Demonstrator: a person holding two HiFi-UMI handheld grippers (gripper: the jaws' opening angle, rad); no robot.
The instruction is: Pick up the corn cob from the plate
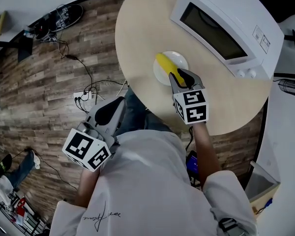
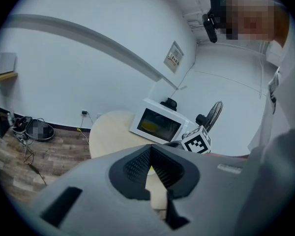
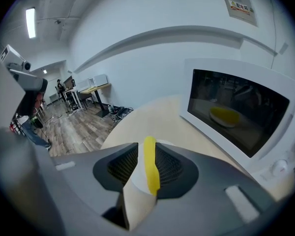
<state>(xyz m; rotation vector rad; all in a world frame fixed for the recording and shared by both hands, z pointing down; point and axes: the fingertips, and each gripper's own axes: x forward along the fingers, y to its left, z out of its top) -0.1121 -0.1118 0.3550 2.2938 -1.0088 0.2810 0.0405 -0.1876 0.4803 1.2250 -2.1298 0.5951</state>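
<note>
A yellow corn cob [image 1: 166, 67] lies across a small white plate [image 1: 179, 59] on the round beige table [image 1: 137, 28]. My right gripper [image 1: 183, 76] reaches down over the cob's near end. In the right gripper view the corn cob [image 3: 150, 168] runs lengthwise between the jaws of my right gripper [image 3: 146, 156]. It lies against the right pad, and the plate [image 3: 135, 181] shows in a gap on the left, so the jaws stand open around it. My left gripper [image 1: 109, 111] hangs off the table by the person's torso; its tips [image 2: 150, 149] meet, with nothing held.
A white microwave [image 1: 221, 28] stands on the table just behind the plate, door closed, a yellow item on a dish [image 3: 225, 116] inside. Cables and a power strip [image 1: 83, 96] lie on the wooden floor at left. A fan [image 2: 214, 114] stands beyond the table.
</note>
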